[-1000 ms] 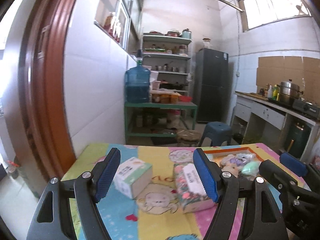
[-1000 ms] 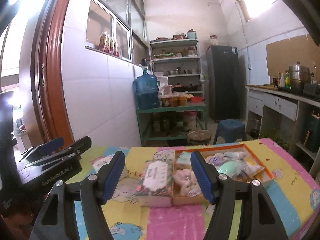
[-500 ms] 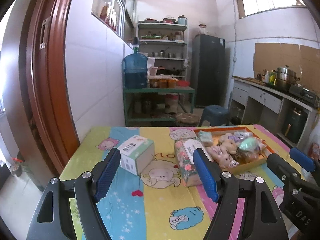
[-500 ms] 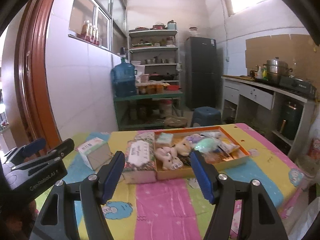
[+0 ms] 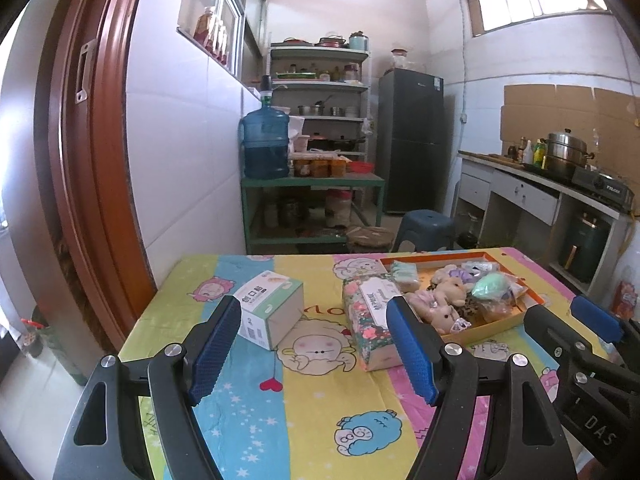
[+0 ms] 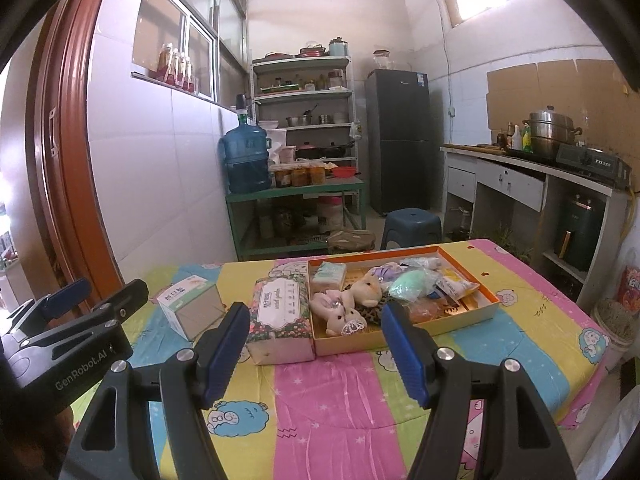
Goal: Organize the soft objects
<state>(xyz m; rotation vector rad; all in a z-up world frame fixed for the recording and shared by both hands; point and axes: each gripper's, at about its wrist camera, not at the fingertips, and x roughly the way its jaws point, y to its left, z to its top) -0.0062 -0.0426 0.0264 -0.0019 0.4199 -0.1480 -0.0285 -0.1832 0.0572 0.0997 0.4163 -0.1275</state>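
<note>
Left gripper [image 5: 312,352] and right gripper [image 6: 316,352] both gaped empty near the table [image 6: 332,400], toys [image 6: 340,312] in far tray [image 6: 404,334], tissue pack [image 6: 280,320] touching its left.

left tongs [image 5: 310,350]: agape, empty | right tongs [image 6: 316,350]: agape, empty

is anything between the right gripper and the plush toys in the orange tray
Nothing visible blocks it. The right gripper hangs open above the tablecloth, with only the tray's low front wall before the plush toys. The floral tissue pack sits to the tray's left, off the path.
</note>
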